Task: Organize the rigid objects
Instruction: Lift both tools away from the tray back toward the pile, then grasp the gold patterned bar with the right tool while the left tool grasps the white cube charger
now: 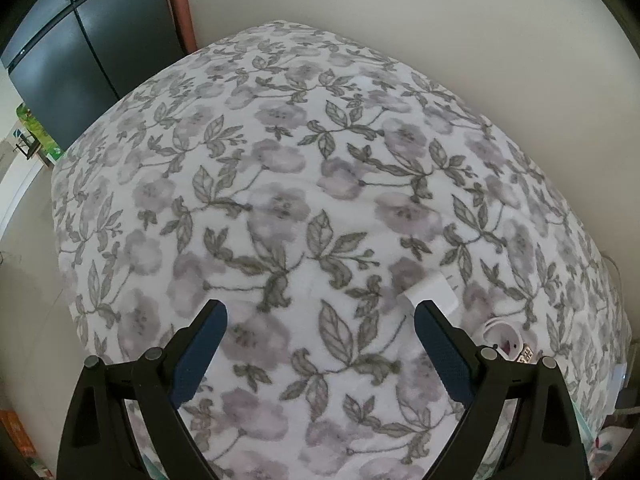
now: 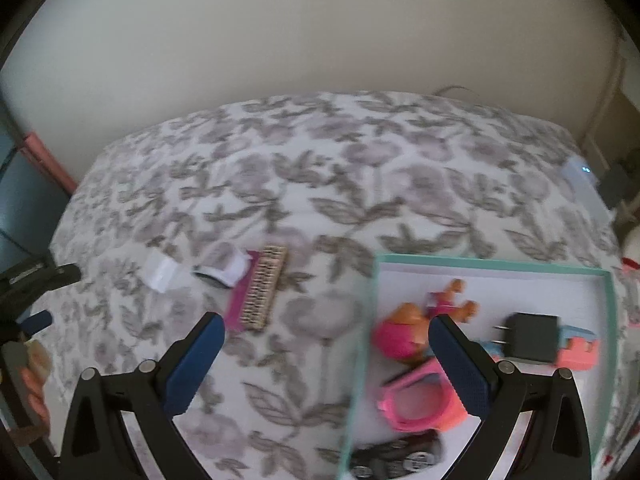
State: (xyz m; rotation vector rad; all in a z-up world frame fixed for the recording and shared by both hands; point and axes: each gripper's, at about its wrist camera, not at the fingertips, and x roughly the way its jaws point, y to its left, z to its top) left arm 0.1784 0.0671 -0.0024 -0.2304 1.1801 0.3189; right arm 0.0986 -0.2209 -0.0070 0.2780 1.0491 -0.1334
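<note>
My left gripper [image 1: 320, 322] hangs open over the floral blanket [image 1: 280, 184], nothing between its fingers. A white plug adapter [image 1: 430, 294] lies just past its right fingertip, and a white cup-like item [image 1: 506, 338] and a patterned piece [image 1: 526, 356] sit further right. My right gripper [image 2: 326, 334] is open too, straddling the left wall of a teal-rimmed box [image 2: 492, 266]. The box holds an orange-pink toy [image 2: 404, 328], pink glasses [image 2: 416, 404], a black charger [image 2: 530, 338], a dark toy car [image 2: 396, 458]. On the blanket lie the white adapter [image 2: 160, 272], a white roll [image 2: 222, 266] and a pink studded comb [image 2: 258, 294].
A dark cabinet [image 1: 80, 40] stands beyond the bed's far left corner, and a plain wall runs behind the bed. A person's fingers [image 2: 32, 376] and the other gripper's black body [image 2: 28, 280] show at the left edge of the right wrist view. A white device [image 2: 580, 176] sits at the bed's right.
</note>
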